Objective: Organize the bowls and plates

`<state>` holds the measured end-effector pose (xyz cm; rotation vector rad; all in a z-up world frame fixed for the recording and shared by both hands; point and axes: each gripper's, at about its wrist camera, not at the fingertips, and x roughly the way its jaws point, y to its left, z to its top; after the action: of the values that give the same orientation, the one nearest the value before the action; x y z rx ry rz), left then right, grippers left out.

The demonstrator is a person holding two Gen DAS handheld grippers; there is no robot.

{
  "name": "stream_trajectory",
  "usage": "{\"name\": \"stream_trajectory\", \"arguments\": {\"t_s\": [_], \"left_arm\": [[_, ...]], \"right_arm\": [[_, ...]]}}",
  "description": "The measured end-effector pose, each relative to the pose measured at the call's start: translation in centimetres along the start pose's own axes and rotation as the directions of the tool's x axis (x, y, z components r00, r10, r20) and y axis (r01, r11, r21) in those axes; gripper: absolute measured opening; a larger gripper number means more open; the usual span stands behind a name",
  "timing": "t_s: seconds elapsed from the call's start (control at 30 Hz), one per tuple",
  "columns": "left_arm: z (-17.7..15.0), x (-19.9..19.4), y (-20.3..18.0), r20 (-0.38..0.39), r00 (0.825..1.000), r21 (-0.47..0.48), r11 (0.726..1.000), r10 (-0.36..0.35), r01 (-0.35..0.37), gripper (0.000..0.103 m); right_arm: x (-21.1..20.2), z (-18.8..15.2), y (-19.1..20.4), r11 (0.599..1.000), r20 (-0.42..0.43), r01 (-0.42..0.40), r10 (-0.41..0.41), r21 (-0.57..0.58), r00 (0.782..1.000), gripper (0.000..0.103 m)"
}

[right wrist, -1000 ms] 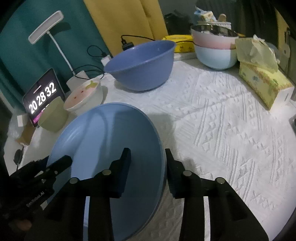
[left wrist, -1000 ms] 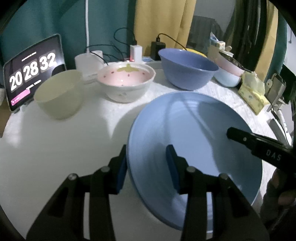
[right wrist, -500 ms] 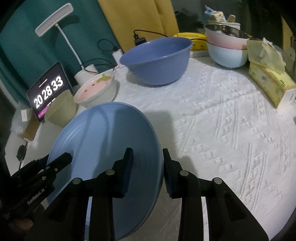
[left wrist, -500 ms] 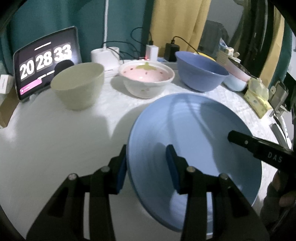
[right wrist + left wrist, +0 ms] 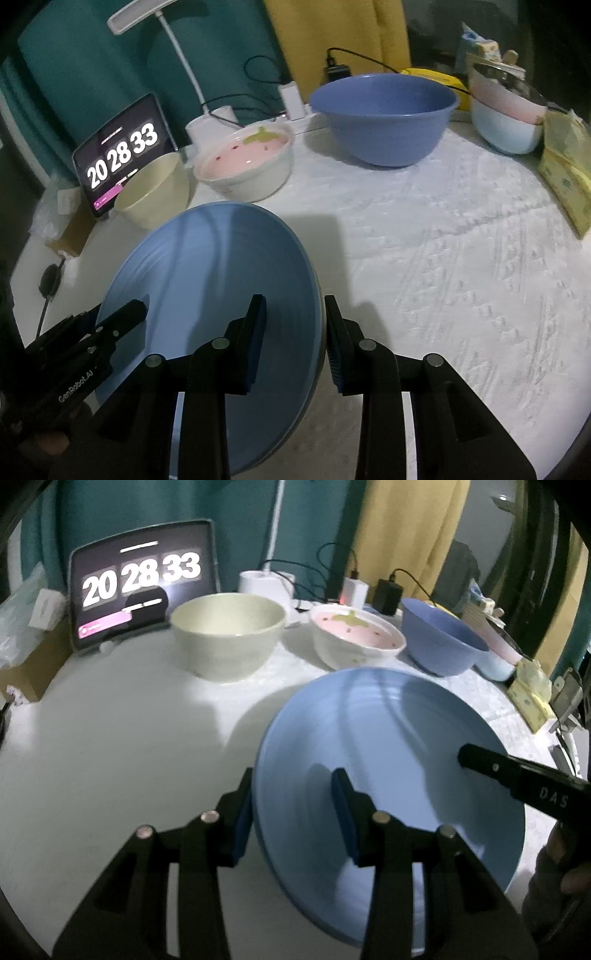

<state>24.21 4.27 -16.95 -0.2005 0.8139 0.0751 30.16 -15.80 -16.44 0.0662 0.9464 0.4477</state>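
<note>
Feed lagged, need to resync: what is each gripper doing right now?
Left gripper: shut on the blue plate, at its left rim.
Right gripper: shut on the same plate's right rim.

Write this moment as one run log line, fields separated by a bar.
phase: two-gripper carry | left gripper: shut on blue plate rim | right gripper: shut on opposite rim | plate: tilted above table

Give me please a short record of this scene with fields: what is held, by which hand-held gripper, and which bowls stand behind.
held item: light blue plate, tilted, above the white tablecloth
left hand-held gripper: shut on the plate's left rim
right hand-held gripper: shut on the plate's right rim
bowls behind: cream bowl, strawberry bowl, dark blue bowl, stacked pink and pale blue bowls
other: clock tablet, tissue box
</note>
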Motion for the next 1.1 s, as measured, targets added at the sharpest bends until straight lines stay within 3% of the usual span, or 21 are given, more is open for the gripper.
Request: {"name": "stream_trajectory", "arguments": {"t_s": [0.63,1.1], "left_arm": [[-0.8,-1.3,5.9,0.004,0.997,-0.082,0.994,0.079,-0.078,0.041],[-1.3,-1.2,7.2,-0.015,0.993,-0.099,0.988,0.117,-0.118,0.041]], "right_arm": [[2.9,0.2,6.5,0.994,-0.044,-0.073,0.07,-0.075,0.997,0.033],[4.8,0.1,7.8,0.992,-0.076,-0.113,0.108,-0.064,0.991,0.034]]}}
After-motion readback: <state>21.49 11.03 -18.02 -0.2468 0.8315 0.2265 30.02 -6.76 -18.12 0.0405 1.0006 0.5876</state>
